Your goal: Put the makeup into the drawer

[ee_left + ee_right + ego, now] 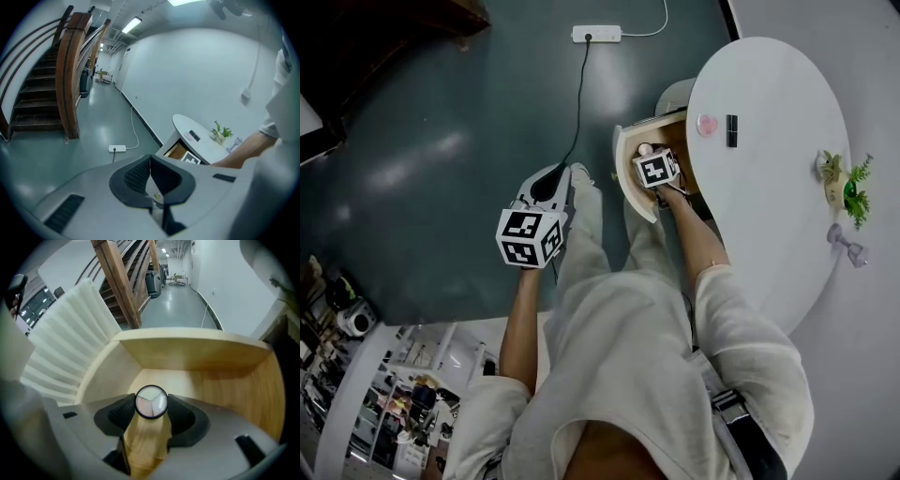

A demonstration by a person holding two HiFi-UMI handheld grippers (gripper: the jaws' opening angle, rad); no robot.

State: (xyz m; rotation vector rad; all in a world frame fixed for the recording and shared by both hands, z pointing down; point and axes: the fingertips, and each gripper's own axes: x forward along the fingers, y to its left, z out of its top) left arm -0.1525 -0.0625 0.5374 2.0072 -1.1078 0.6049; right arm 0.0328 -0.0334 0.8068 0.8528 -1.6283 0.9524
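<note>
My right gripper [652,161] points steeply down into the open wooden drawer [632,184] at the white table's [769,197] left edge. In the right gripper view its jaws [151,405] are shut on a small round makeup compact [151,401] with a clear lid, held just above the drawer's floor [206,380]. A pink round compact [707,124] and a black lipstick [732,129] lie on the tabletop behind the drawer. My left gripper [553,178] hangs over the floor to the left of the person's legs, jaws [150,165] shut with nothing in them.
A small potted plant [846,183] and a stemmed glass [849,247] stand near the table's right edge. A white power strip [596,34] with a black cable lies on the dark floor. A wooden staircase [56,79] rises at the left of the left gripper view.
</note>
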